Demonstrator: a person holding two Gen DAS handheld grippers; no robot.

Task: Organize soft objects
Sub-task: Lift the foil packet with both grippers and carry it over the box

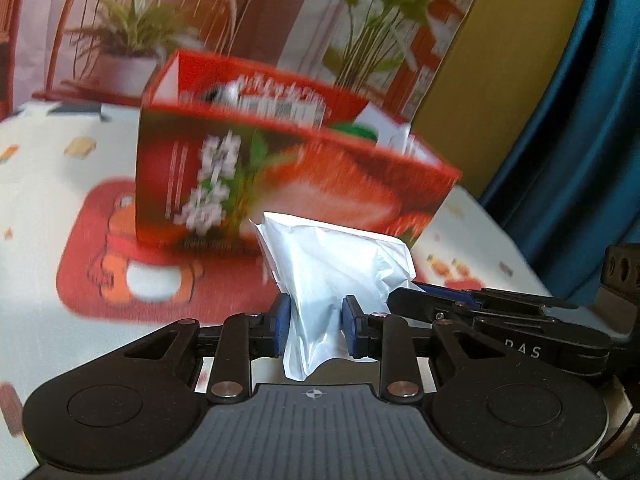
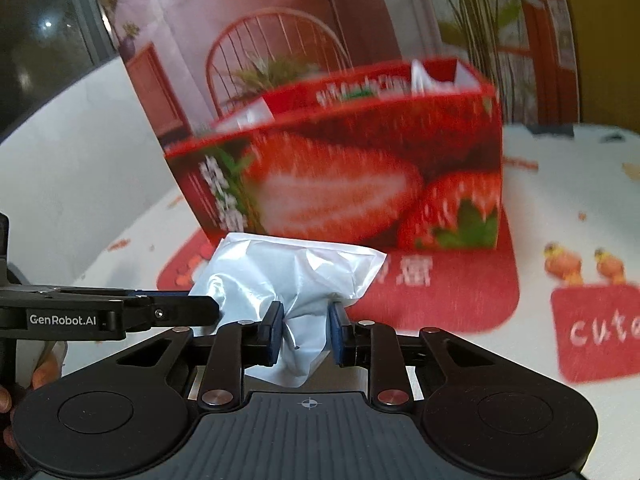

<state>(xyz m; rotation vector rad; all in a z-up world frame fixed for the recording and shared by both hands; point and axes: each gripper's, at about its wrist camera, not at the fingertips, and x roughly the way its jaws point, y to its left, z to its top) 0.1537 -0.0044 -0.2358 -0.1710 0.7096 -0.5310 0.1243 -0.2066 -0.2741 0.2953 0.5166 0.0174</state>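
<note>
Both tongs pinch one soft white plastic packet (image 1: 340, 264) from opposite ends. Left tongs (image 1: 313, 330) narrowed onto a bunched corner, blue pads pressing the film. Right tongs (image 2: 306, 330) likewise squeezed on the other corner. Packet hangs between them, clear of the table (image 2: 560, 168). Two-ended hold likely keeps the floppy thing from sagging.

Just beyond both tongs: open red strawberry-print box (image 2: 360, 184) on a red cartoon mat (image 1: 132, 276), probably the destination.

Writing: "GenRobot.AI" on the left tongs' side; "cute" on a red patch (image 2: 596, 332) of the tablecloth. Box lettering blurred.
</note>
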